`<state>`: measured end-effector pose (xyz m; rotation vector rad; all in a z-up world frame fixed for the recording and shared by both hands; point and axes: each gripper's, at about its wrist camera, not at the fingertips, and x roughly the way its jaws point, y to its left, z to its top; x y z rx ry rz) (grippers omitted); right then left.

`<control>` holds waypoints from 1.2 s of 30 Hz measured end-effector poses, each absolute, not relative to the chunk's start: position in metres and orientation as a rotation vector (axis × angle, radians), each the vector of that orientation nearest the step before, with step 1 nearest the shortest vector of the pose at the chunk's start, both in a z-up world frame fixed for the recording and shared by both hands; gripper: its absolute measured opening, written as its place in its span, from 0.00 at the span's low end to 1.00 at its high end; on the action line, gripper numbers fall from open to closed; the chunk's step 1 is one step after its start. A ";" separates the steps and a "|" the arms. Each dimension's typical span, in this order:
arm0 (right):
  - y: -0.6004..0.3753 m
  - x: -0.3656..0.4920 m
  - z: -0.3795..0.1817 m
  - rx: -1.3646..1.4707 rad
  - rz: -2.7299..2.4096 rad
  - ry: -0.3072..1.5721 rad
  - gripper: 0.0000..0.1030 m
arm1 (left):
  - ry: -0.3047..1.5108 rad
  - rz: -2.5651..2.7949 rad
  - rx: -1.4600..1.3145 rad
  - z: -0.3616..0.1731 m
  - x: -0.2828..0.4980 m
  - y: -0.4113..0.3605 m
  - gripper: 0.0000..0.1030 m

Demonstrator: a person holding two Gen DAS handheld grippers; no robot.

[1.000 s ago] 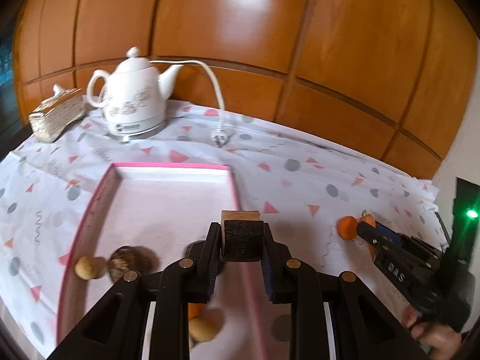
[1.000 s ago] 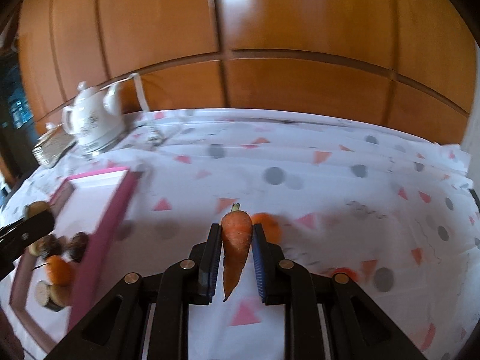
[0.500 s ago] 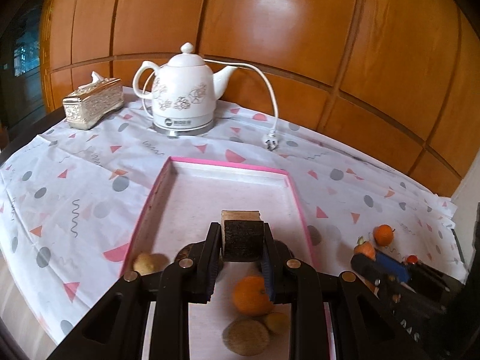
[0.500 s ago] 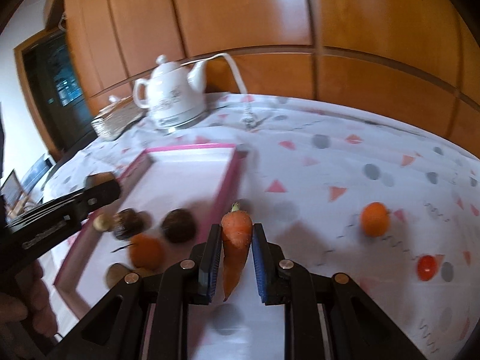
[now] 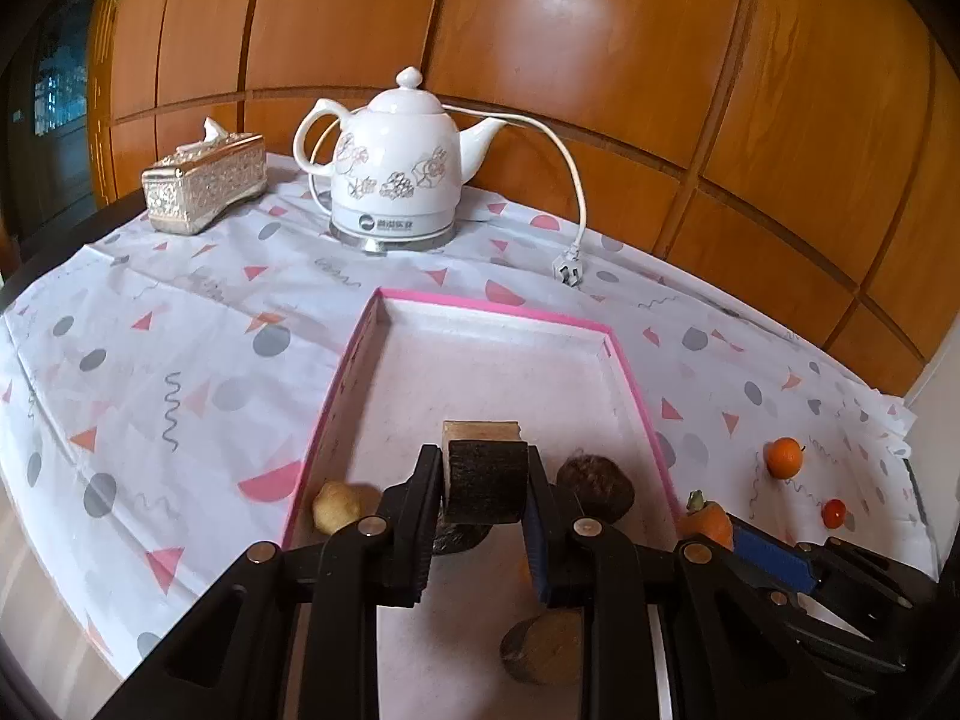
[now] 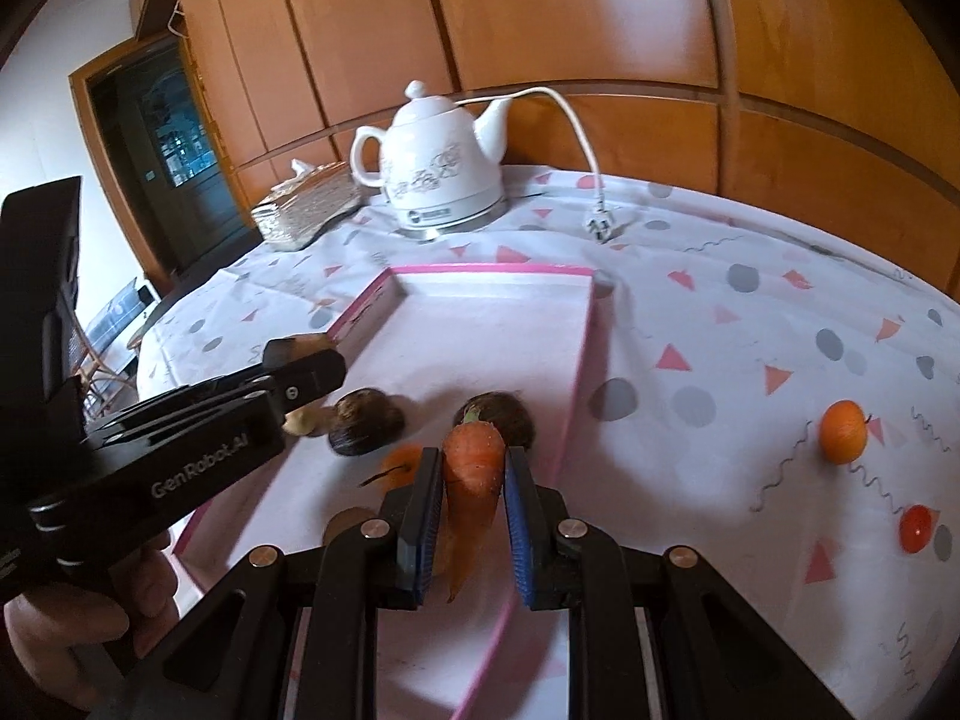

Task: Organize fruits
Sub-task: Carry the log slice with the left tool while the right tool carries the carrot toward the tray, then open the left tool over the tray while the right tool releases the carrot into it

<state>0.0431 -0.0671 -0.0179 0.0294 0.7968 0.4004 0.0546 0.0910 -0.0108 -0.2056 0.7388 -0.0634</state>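
1. The left gripper (image 5: 485,489) is closed tight on a dark, rough-sided block (image 5: 485,480) with a pale top face; both pads press its sides, and it hangs above the near half of the pink-rimmed tray (image 5: 498,303).
2. The right gripper (image 6: 474,495) is clamped on a carrot (image 6: 474,468), stem end up and tip down between the pads, over the tray's right rim near its near end.
3. In the left wrist view the right gripper's tips show at the tray's right edge, with the carrot's top just visible.
4. In the tray lie two dark brown round fruits (image 6: 367,423) (image 6: 498,414), a small yellowish one (image 5: 336,507) by the left rim, an orange (image 6: 402,462) partly hidden behind the right gripper, and a brown piece (image 5: 543,648) nearest the near edge.
5. On the tablecloth (image 5: 180,360) right of the tray sit a second orange (image 6: 843,431) and, nearer, a small red fruit (image 6: 917,528), apart from each other.
6. A white kettle (image 5: 399,177) stands by the table's far edge, its plug (image 5: 569,270) lying loose on the cloth just beyond the tray's far right corner.
7. A tissue box (image 5: 204,183) sits at the far left corner.
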 end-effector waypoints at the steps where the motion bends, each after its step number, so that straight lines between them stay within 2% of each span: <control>1: -0.065 0.041 -0.018 0.025 0.402 0.797 0.20 | 0.740 -0.060 -0.206 -0.011 0.053 0.093 0.24; 13: -0.061 0.061 -0.024 0.049 0.392 0.838 0.20 | 0.744 -0.042 -0.198 -0.004 0.086 0.107 0.25; 20: -0.062 0.058 -0.027 0.042 0.387 0.847 0.21 | 0.758 -0.050 -0.180 -0.005 0.093 0.097 0.37; 23: -0.066 0.054 -0.024 0.045 0.381 0.835 0.21 | 0.772 -0.041 -0.189 -0.008 0.086 0.092 0.49; 31: -0.096 0.040 -0.014 0.081 0.307 0.791 0.21 | 0.779 -0.097 -0.163 -0.005 0.065 0.065 0.51; 33: -0.108 0.036 -0.011 0.087 0.277 0.779 0.25 | 0.775 -0.121 -0.143 -0.003 0.063 0.055 0.51; 36: -0.130 0.033 -0.010 0.115 0.226 0.770 0.26 | 0.773 -0.156 -0.120 0.000 0.059 0.041 0.51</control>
